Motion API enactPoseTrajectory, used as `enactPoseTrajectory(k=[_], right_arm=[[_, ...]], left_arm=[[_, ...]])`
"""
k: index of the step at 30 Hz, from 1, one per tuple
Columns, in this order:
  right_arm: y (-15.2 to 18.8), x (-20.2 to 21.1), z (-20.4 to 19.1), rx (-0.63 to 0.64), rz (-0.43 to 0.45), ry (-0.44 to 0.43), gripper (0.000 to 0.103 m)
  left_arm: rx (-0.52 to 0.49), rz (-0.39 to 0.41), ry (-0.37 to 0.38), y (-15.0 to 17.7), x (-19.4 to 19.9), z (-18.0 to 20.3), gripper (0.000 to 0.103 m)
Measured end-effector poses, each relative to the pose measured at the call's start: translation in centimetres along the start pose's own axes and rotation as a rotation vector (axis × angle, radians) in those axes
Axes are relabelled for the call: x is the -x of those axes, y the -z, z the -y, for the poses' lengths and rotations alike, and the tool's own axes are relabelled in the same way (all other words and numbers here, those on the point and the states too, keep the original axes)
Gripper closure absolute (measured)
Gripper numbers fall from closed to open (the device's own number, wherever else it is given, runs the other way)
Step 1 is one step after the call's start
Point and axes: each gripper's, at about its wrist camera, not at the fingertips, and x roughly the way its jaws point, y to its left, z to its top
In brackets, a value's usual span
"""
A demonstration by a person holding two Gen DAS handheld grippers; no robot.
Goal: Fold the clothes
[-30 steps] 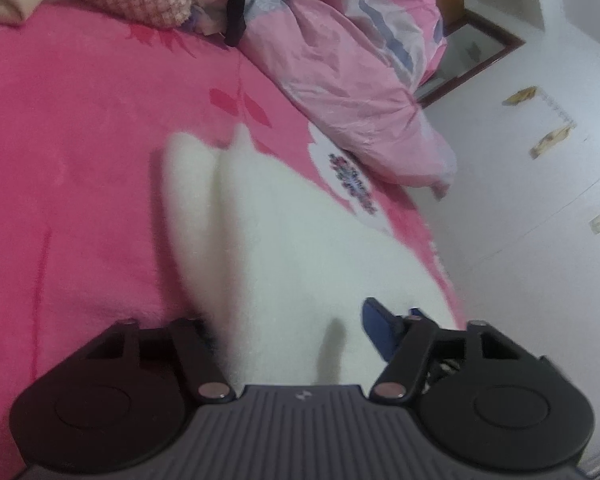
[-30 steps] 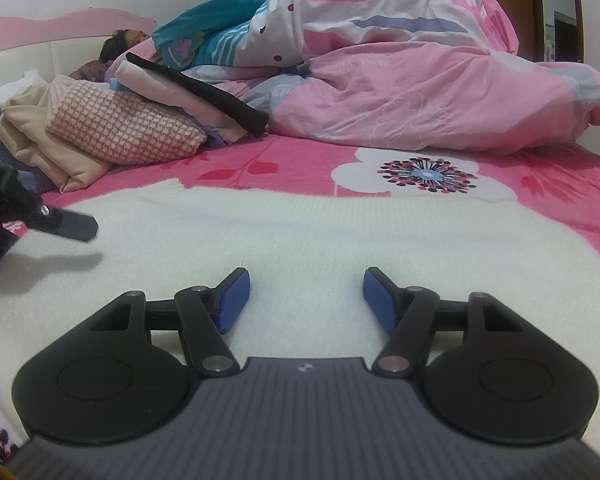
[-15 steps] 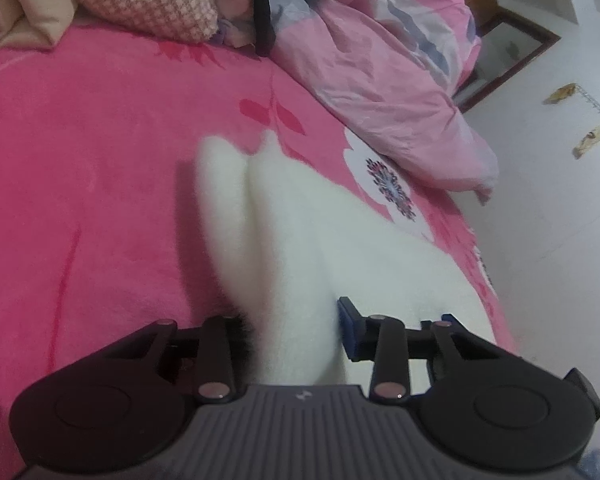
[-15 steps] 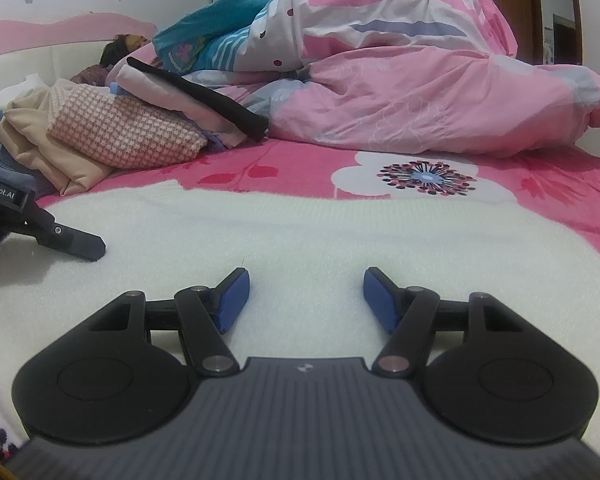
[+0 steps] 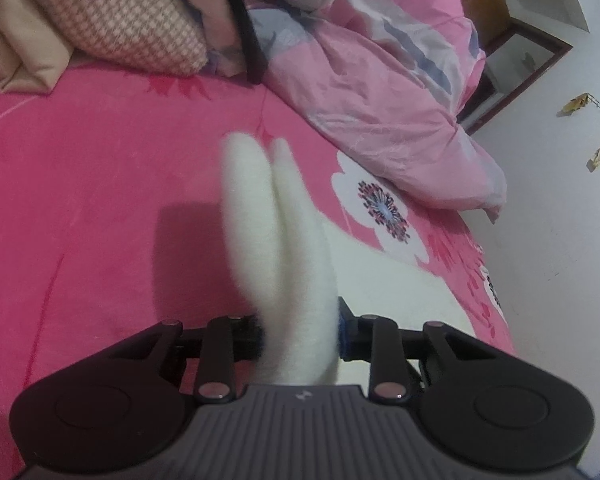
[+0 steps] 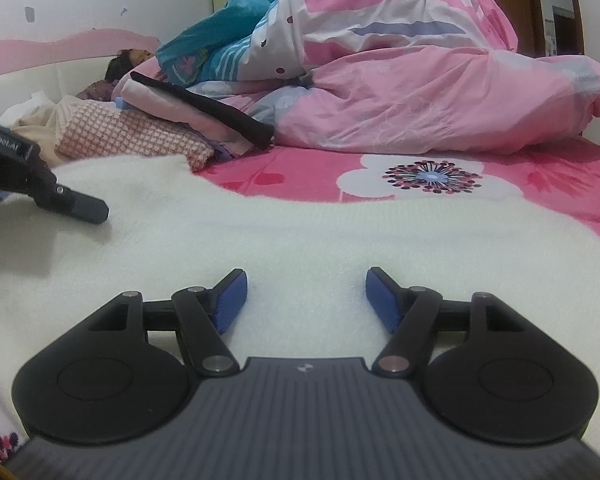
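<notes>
Left gripper [image 5: 300, 334] clamped on a raised fold of the white sweater [image 6: 300, 240] spread on the bed [image 5: 80, 200] beside the pink duvet [image 6: 420, 100], right gripper [image 6: 304, 294] spread apart over it: best carried across level.

The left hand-held gripper [image 6: 40, 188] reads "enRobot.AI" (start cut off).

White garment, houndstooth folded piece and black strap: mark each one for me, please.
white garment [image 6: 300, 236]: right wrist view, flat middle of the fabric.
houndstooth folded piece [image 5: 116, 20]: left wrist view, centre of its patterned top.
black strap [image 6: 216, 114]: right wrist view, mid-length.
</notes>
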Motion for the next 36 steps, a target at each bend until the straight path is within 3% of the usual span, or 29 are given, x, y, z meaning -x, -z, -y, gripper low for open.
enactPoseTrajectory(k=[18, 30, 36], right_arm=[[0.2, 0.1, 0.2, -0.011, 0.008, -0.013, 0.036], [0.8, 2.4, -0.7, 0.188, -0.005, 0.039, 0.033], [1.2, 3.4, 0.2, 0.17, 0.002, 0.026, 0.033]], left_arm=[[-0.115, 0.054, -0.018, 0.2, 0.4, 7.0, 0.073], [-0.201, 0.062, -0.077, 1.1, -0.3, 11.2, 0.073], [-0.249, 0.049, -0.093, 1.5, -1.4, 13.5, 0.073]])
